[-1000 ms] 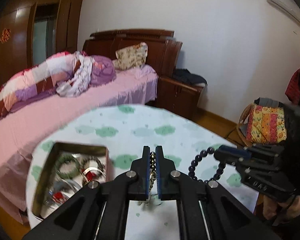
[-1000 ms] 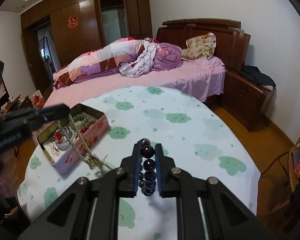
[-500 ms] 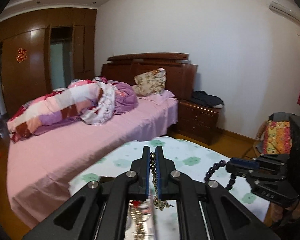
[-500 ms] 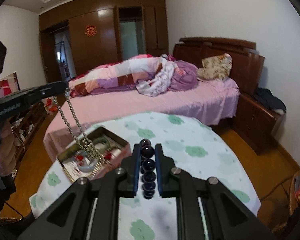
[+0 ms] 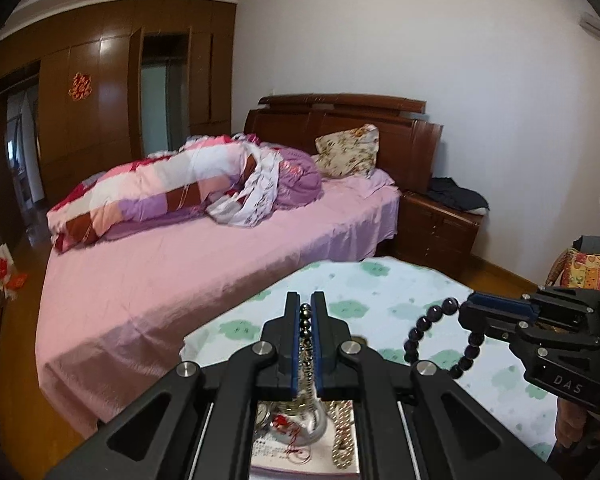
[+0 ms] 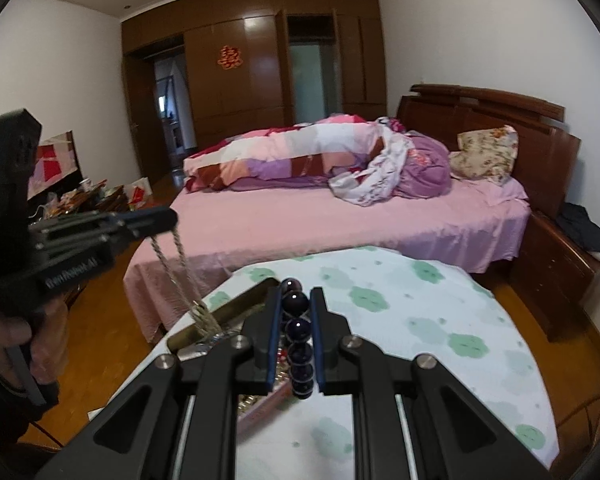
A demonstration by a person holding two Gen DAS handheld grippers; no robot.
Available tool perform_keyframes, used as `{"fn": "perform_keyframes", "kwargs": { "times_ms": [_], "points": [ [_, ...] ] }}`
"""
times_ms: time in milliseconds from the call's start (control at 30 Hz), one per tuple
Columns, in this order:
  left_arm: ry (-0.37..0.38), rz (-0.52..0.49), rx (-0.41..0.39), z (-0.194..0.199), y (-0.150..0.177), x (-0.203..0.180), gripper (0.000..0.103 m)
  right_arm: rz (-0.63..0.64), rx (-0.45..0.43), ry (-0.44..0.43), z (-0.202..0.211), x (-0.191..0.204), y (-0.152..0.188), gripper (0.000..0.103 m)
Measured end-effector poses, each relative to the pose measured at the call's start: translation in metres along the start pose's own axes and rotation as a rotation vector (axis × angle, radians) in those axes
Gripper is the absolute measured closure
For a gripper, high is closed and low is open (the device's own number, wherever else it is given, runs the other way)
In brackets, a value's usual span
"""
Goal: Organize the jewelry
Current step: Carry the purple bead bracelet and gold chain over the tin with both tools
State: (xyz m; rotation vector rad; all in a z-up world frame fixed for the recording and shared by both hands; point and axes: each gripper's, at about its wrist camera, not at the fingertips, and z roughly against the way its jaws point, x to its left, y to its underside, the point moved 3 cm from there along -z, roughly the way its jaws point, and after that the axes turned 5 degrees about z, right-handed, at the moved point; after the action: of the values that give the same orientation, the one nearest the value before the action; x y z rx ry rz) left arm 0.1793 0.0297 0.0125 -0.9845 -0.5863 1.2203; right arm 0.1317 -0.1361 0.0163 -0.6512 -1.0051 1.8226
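My left gripper (image 5: 306,312) is shut on a metal bead chain (image 5: 306,322). The chain hangs from it down into the open jewelry tin (image 6: 224,312), as the right wrist view shows (image 6: 180,264). The tin's contents show below my left fingers (image 5: 292,428), with a gold chain (image 5: 342,428). My right gripper (image 6: 294,300) is shut on a dark purple bead bracelet (image 6: 298,328), held above the table beside the tin. The bracelet also shows in the left wrist view (image 5: 440,340), with the right gripper (image 5: 470,314). The left gripper shows in the right wrist view (image 6: 172,218).
The round table (image 6: 420,320) has a white cloth with green cloud prints. A pink bed (image 5: 180,260) with a rolled quilt stands behind it. A wooden nightstand (image 5: 440,224) is at the right, a wardrobe (image 6: 240,92) at the back.
Both grippers have risen and tilted up, so the tin has dropped low in both views. The chain now hangs straight down into the tin. The bracelet stays gripped.
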Motion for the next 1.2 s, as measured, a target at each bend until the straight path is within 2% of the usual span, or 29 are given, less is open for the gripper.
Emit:
{"fn": "perform_keyframes", "kwargs": {
  "times_ms": [233, 467, 833, 1200],
  "points": [
    [-0.005, 0.026, 0.053, -0.018, 0.021, 0.012, 0.099, 0.005, 0.034, -0.038, -0.030, 0.014, 0.006, 0.087],
    [-0.009, 0.053, 0.104, -0.038, 0.041, 0.019, 0.099, 0.005, 0.104, -0.068, -0.063, 0.028, 0.026, 0.087],
    [-0.023, 0.073, 0.166, -0.057, 0.066, 0.026, 0.099, 0.010, 0.166, -0.078, -0.075, 0.039, 0.043, 0.087],
    [-0.038, 0.087, 0.249, -0.084, 0.099, 0.032, 0.099, -0.012, 0.214, -0.079, -0.092, 0.034, 0.057, 0.087]
  ]
}}
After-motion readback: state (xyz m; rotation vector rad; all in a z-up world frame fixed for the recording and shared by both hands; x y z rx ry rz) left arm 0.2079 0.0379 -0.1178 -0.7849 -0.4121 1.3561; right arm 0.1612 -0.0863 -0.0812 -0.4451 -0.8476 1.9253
